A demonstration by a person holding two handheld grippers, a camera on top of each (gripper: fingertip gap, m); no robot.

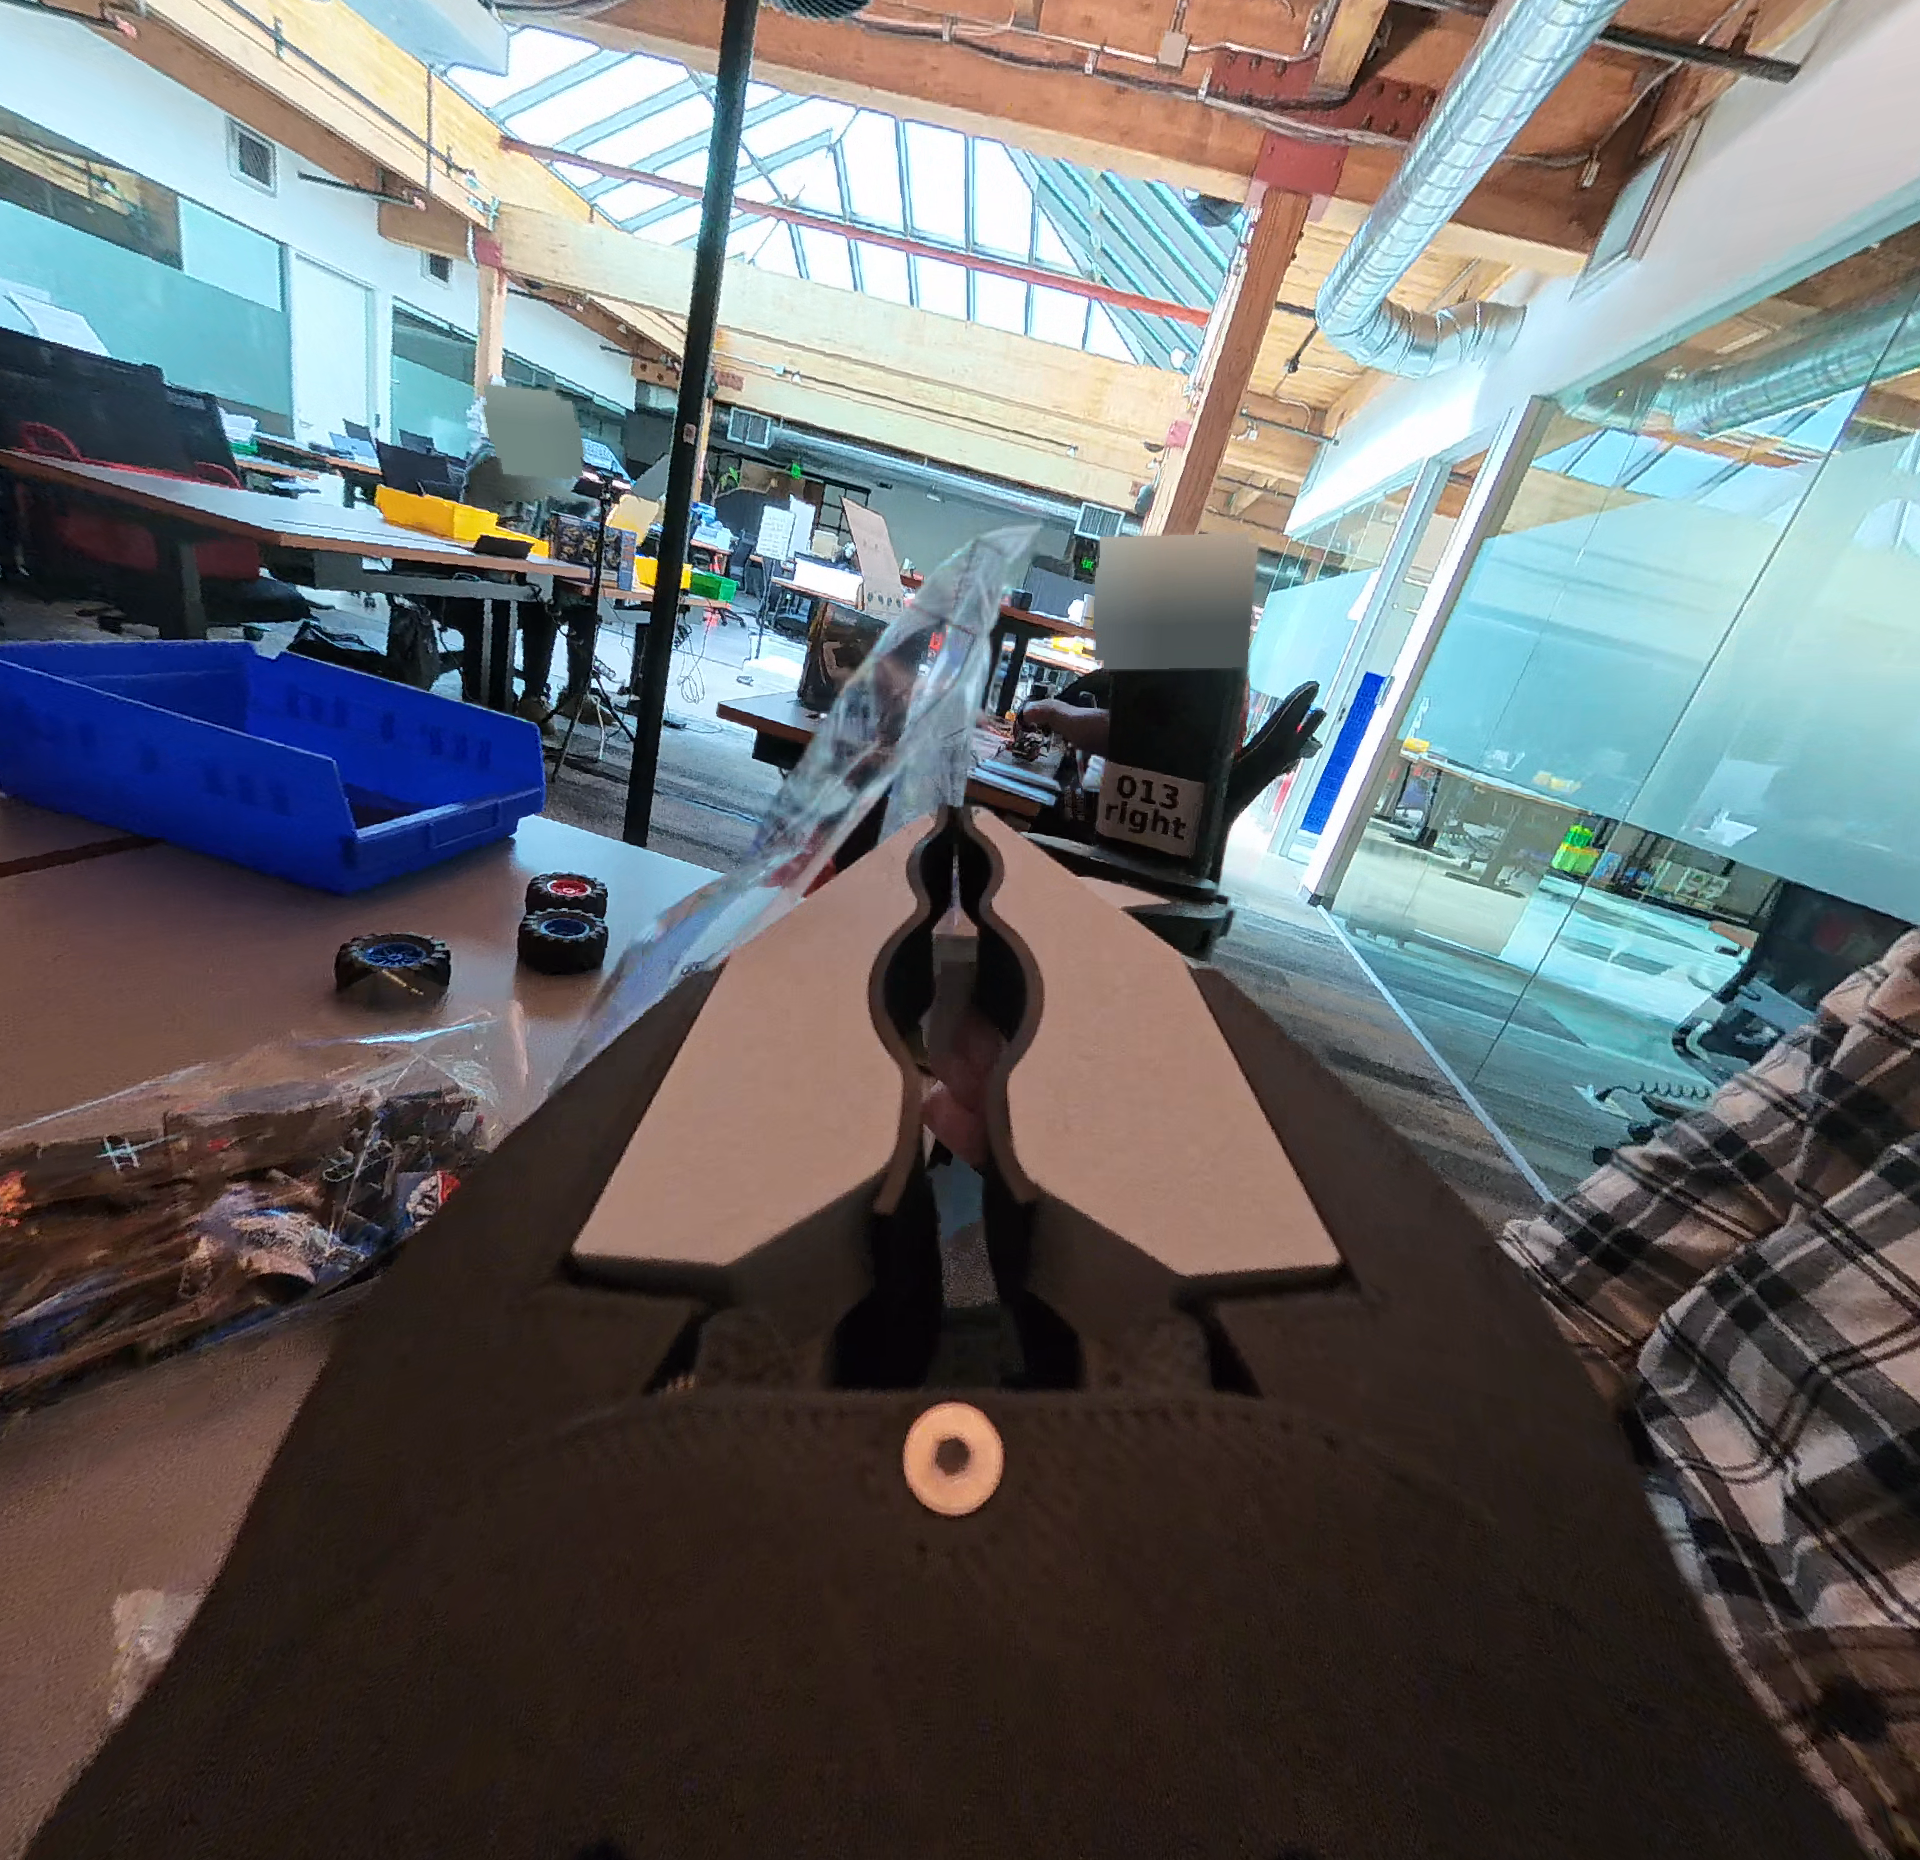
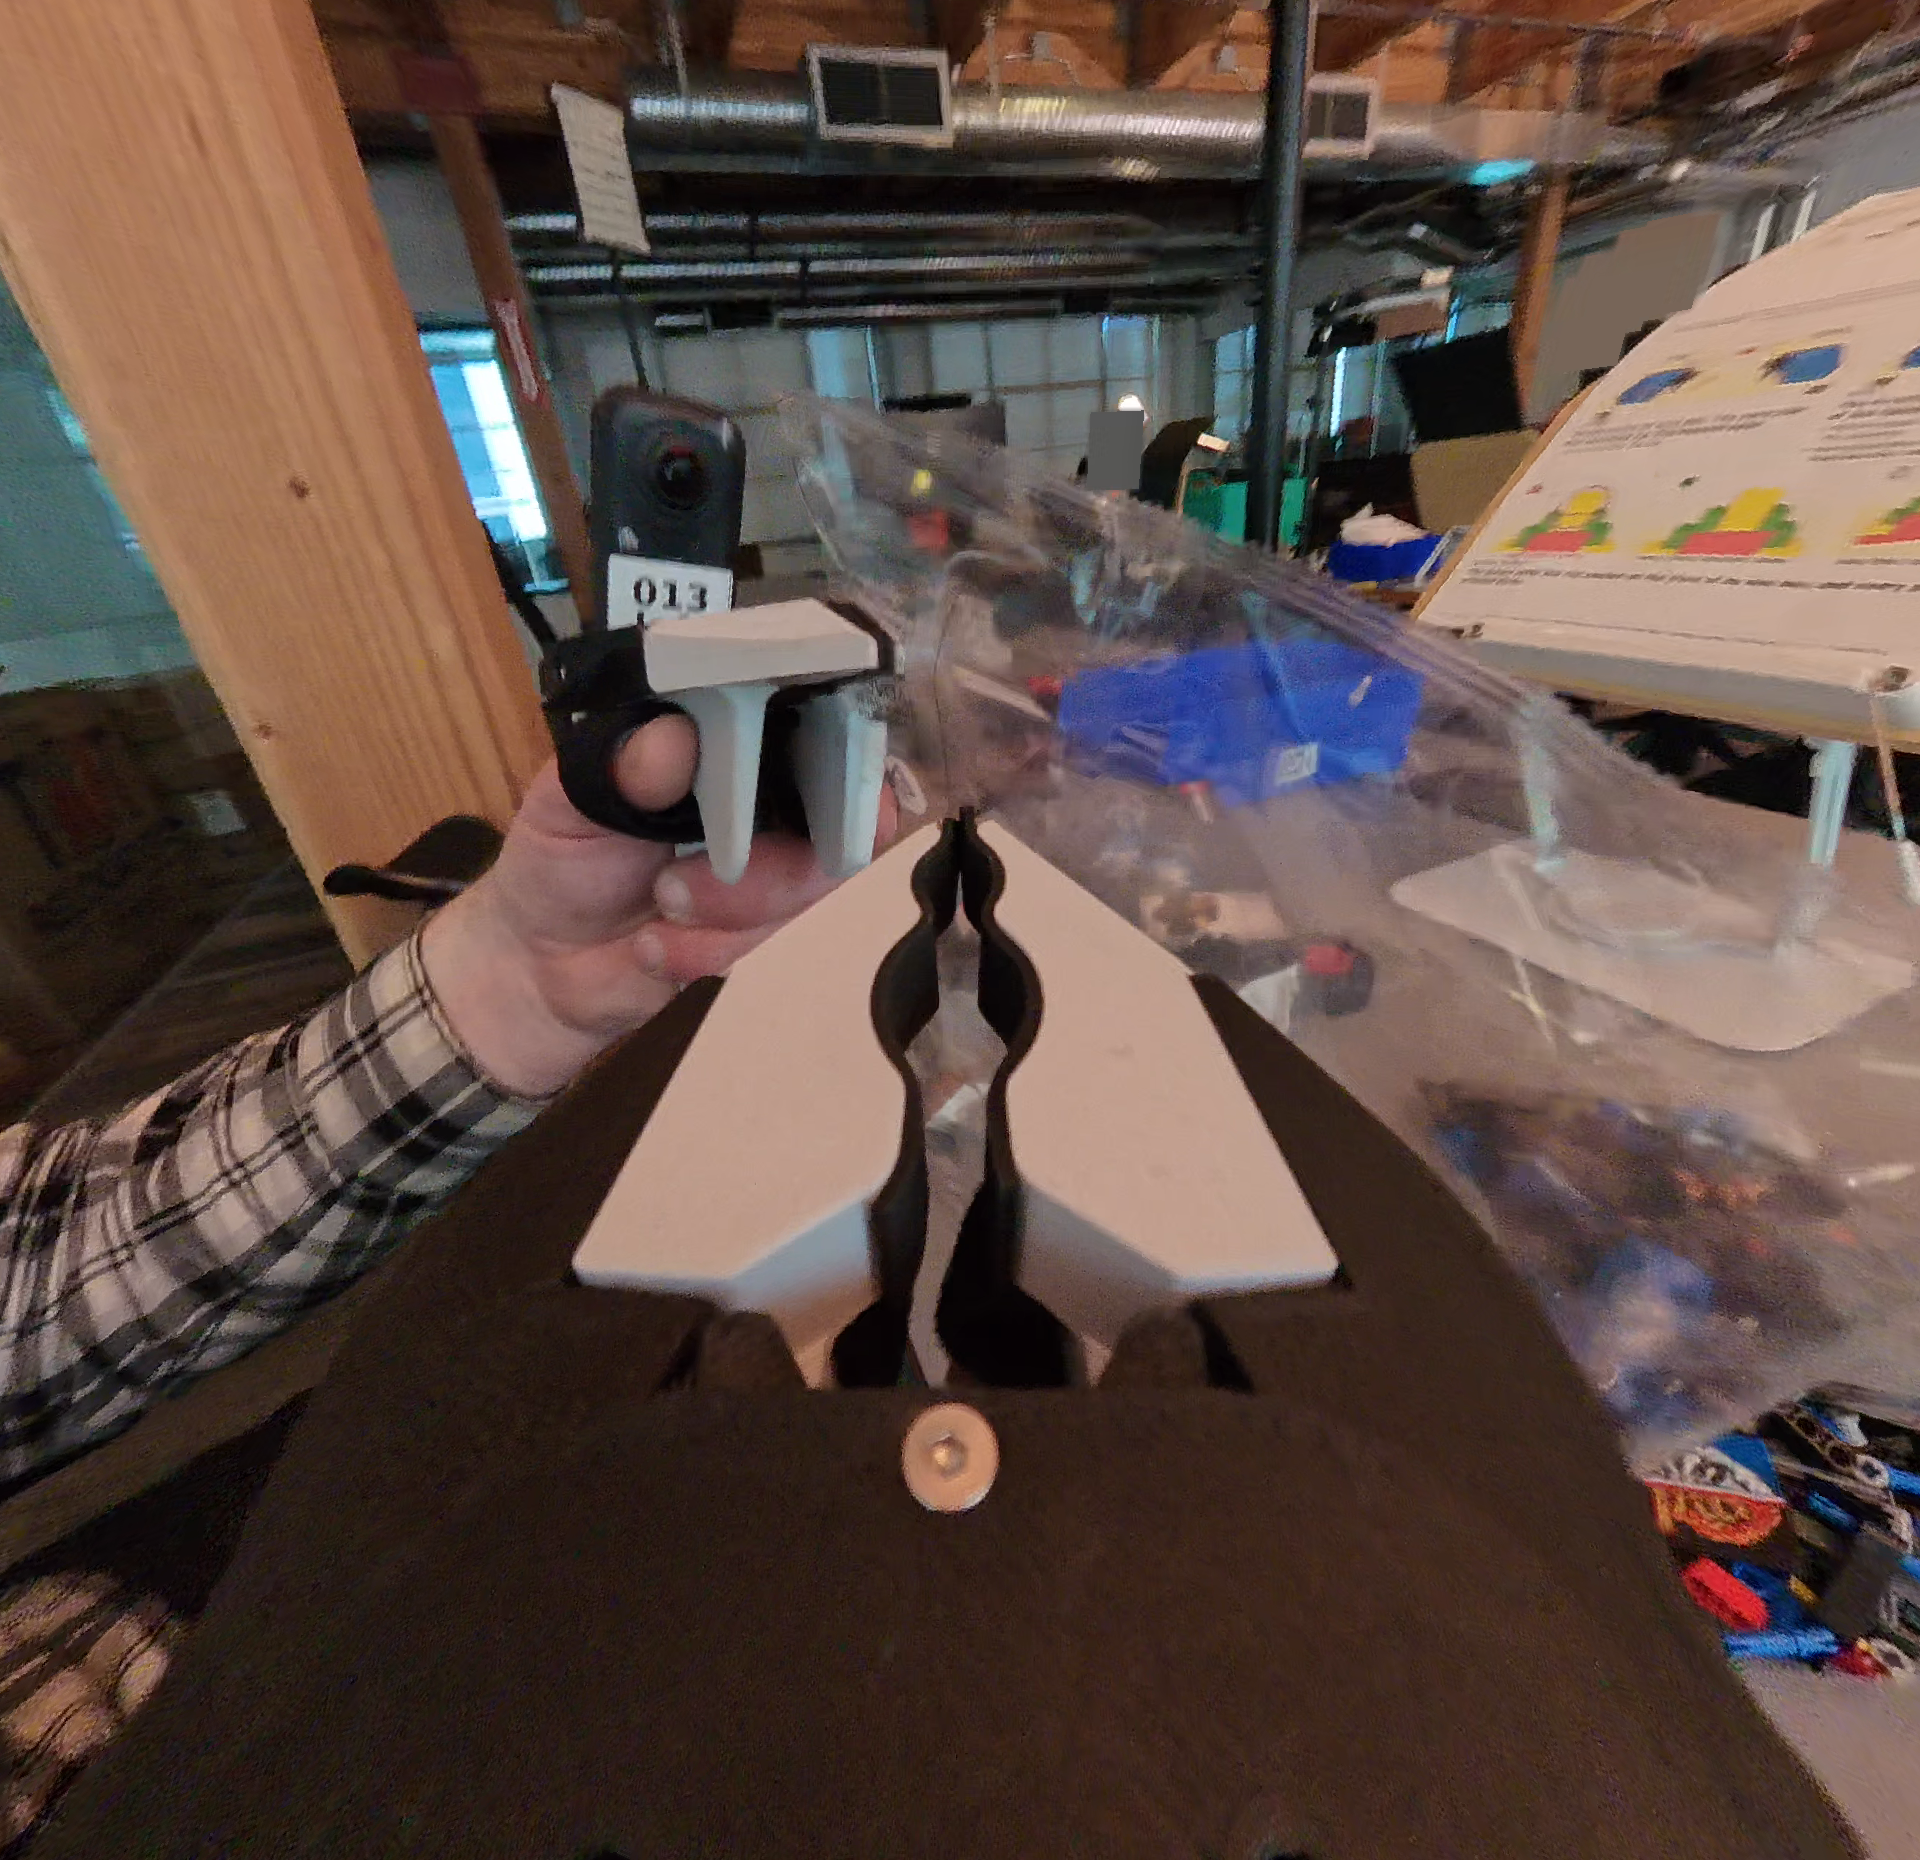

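Note:
My left gripper (image 1: 951,821) is shut on the edge of a clear plastic bag (image 1: 914,667), which stretches up and away to the left. My right gripper (image 2: 961,821) is shut on the same bag (image 2: 1195,667) close by. The bag hangs between them; its low end, full of small dark, blue and red toy bricks (image 1: 239,1218), rests on the table. In the right wrist view a hand holds the left gripper (image 2: 878,657), pinched on the bag's edge. The right gripper's black body (image 1: 1164,750) shows just behind my left fingertips.
A blue bin (image 1: 260,761) stands at the back left of the table (image 1: 156,979), with three small black wheels (image 1: 393,969) near it. A printed sheet on a white stand (image 2: 1714,480) is at the right. A black pole (image 1: 686,408), a wooden post (image 2: 260,408) and a plaid sleeve (image 1: 1766,1291) are close.

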